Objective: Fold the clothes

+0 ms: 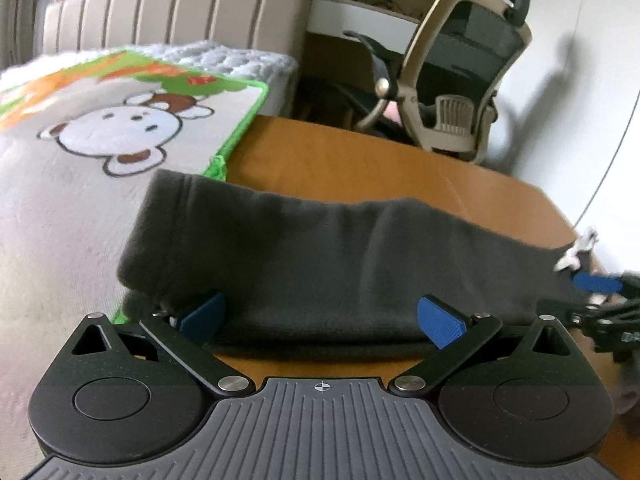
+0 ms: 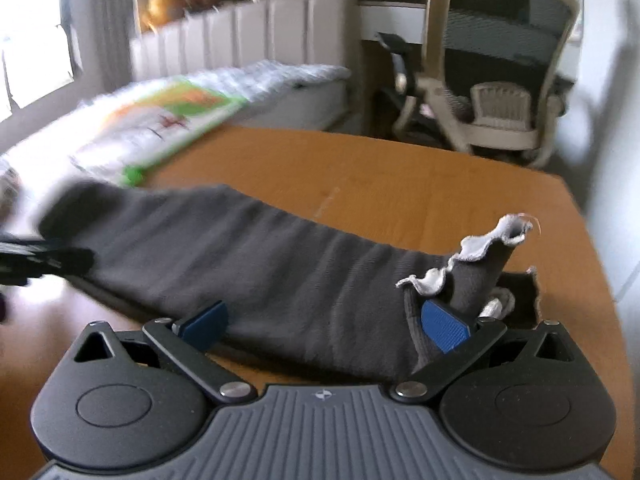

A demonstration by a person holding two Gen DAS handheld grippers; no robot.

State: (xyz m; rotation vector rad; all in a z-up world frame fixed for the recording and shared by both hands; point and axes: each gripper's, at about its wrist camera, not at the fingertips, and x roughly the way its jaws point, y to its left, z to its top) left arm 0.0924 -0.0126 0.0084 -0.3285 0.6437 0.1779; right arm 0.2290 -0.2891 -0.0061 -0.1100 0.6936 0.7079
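A dark grey garment [image 1: 320, 256] lies folded into a long band across the orange-brown table [image 1: 360, 152]. My left gripper [image 1: 322, 322] stands open at the band's near edge, its blue pads [image 1: 440, 320] wide apart with the cloth between them. In the right wrist view the same garment [image 2: 248, 256] runs from far left to near right, with a white-edged hem [image 2: 480, 240] sticking up at its right end. My right gripper [image 2: 324, 324] is open over that end, the right pad [image 2: 444, 326] touching the bunched cloth. The right gripper's blue finger [image 1: 596, 282] shows at the left view's right edge.
A cartoon-print blanket [image 1: 100, 132] with a green border covers a bed to the left, partly overlapping the table. A beige headboard [image 1: 180, 12] stands behind it. A mesh office chair [image 2: 500, 72] sits beyond the table's far edge, by a white wall [image 1: 580, 100].
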